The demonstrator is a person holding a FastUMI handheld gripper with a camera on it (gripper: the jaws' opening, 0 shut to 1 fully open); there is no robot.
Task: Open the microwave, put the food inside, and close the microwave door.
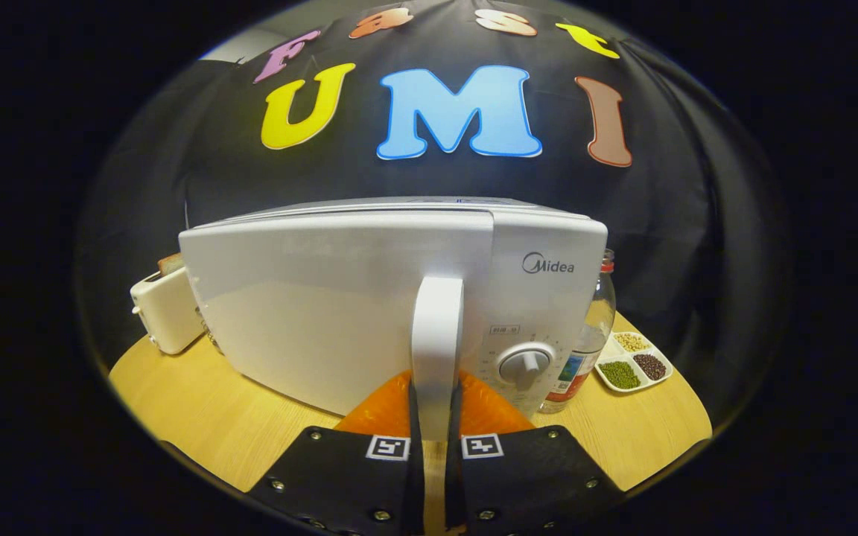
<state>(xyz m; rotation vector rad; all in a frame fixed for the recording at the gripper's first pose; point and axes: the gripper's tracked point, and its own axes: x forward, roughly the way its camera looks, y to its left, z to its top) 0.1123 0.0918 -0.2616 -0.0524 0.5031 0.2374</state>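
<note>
White plastic handle (437, 350) of the microwave (369, 313) stands pinched between the gripper (435, 417) fingers, nearly closed on both its sides, door shut. Right of the dial (524, 365): a glass bottle (585, 335) and a tray of beans (634, 362). Far left on the wooden table (205, 409): a toaster (167, 307).

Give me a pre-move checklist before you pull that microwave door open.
1. Gripper on the door handle: ok, a finger sits on each side of the handle's lower end.
2. Firm grip, both fingers pressing: cannot tell.
3. Microwave door state: ok, closed, ready to be pulled.
4. Swing path near the toaster: cannot tell; it stands close by the hinge side.
5. Bottle and bean tray beside the dial: ok, on the other side, off the door.
6. Food to load: cannot tell.
</note>
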